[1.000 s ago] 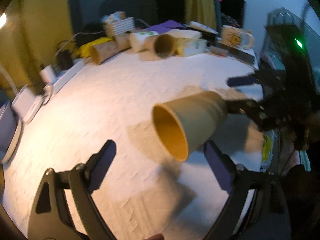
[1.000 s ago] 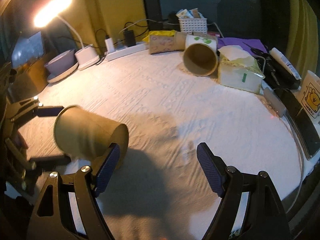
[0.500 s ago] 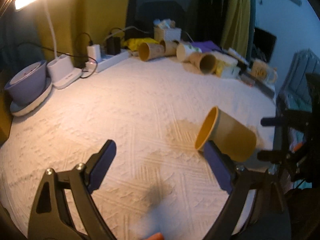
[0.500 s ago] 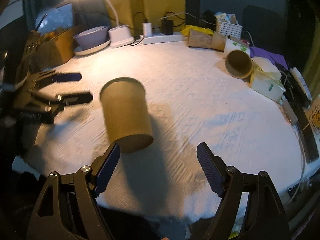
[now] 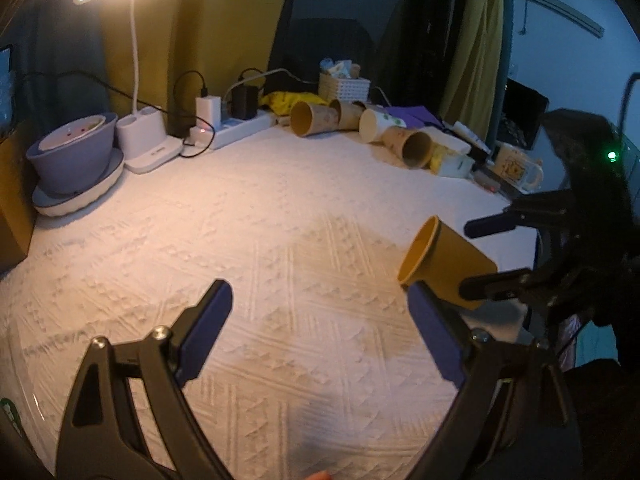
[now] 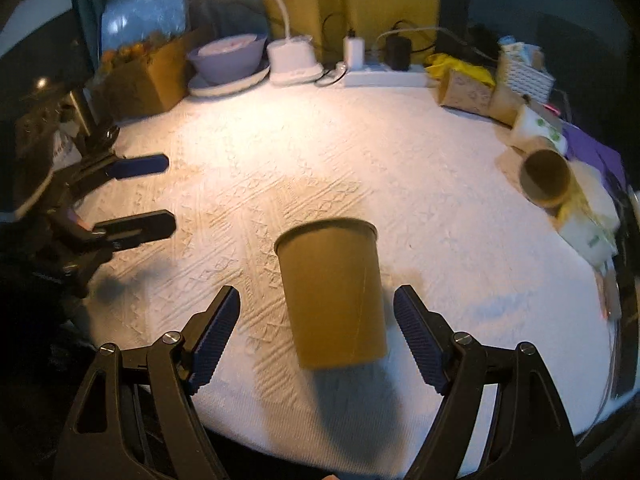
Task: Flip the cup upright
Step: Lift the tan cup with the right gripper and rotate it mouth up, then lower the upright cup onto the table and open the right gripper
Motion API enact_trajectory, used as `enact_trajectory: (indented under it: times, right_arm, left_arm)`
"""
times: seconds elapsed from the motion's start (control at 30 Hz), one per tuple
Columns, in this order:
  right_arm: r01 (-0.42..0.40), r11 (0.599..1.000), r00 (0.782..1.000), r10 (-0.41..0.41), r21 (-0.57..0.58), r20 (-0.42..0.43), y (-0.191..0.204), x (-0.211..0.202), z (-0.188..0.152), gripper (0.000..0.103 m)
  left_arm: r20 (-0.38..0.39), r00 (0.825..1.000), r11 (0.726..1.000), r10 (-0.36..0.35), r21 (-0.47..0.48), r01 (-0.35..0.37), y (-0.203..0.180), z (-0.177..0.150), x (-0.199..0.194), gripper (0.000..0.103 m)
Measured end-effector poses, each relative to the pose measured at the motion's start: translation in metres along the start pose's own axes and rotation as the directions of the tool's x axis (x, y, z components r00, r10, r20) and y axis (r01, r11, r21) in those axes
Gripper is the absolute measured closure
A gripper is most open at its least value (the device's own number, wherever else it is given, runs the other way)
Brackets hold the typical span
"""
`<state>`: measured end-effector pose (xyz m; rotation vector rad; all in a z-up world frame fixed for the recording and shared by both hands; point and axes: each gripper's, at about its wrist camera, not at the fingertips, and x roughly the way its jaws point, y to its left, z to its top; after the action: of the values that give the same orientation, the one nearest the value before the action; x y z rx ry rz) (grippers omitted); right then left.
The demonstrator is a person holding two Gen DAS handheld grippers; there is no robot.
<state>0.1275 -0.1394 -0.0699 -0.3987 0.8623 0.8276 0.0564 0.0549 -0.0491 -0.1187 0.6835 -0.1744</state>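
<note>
A brown paper cup (image 6: 334,292) stands mouth-up on the white table cloth, just ahead of my right gripper (image 6: 318,332), whose blue-padded jaws are wide open on either side of it and do not touch it. In the left wrist view the cup (image 5: 444,266) looks tilted by the lens at the right, beside the right gripper (image 5: 486,254). My left gripper (image 5: 320,332) is open and empty over bare cloth, left of the cup. It also shows in the right wrist view (image 6: 144,196).
Several paper cups lie on their sides at the far edge (image 5: 312,118) (image 5: 414,148), next to a white basket (image 5: 344,86), tissue box (image 6: 588,236) and mug (image 5: 516,168). A lamp base (image 5: 148,144), power strip (image 5: 236,130) and purple bowl (image 5: 74,154) stand at the back left.
The cup has gone from lying sideways in the right gripper to standing mouth-up on the cloth. The right gripper has opened and let it go. The left gripper has drawn back.
</note>
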Motion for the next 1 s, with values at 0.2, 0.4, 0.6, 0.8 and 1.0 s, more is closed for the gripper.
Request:
enact_trajectory:
  times: [0.2, 0.4, 0.6, 0.8, 1.0]
  right_arm:
    - [-0.021, 0.998, 0.992, 0.014, -0.060, -0.123, -0.004, 0.029, 0.022, 0.021]
    - [-0.028, 0.993, 0.969, 0.000, -0.110, -0.248, -0.008, 0.058, 0.036, 0.021]
    - [-0.066, 0.987, 0.960, 0.022, -0.149, -0.277, -0.004, 0.066, 0.042, 0.035]
    - [-0.031, 0.992, 0.991, 0.014, -0.121, -0.136, -0.016, 0.050, 0.046, 0.036]
    - [0.010, 1.000, 0.997, -0.009, -0.014, 0.080, -0.034, 0.034, 0.042, 0.036]
  left_arm:
    - [-0.025, 1.000, 1.000, 0.001, -0.016, -0.001, 0.010, 0.003, 0.009, 0.013]
    - [-0.067, 0.998, 1.000, -0.007, -0.023, 0.006, 0.014, 0.003, 0.021, 0.013]
    - [-0.072, 0.997, 1.000, 0.004, -0.022, -0.006, 0.012, 0.007, 0.023, 0.013]
    - [-0.049, 0.999, 0.999, 0.022, -0.030, -0.023, 0.007, 0.014, 0.023, 0.013]
    - [-0.039, 0.997, 0.997, 0.059, -0.039, -0.060, 0.000, 0.023, 0.030, 0.013]
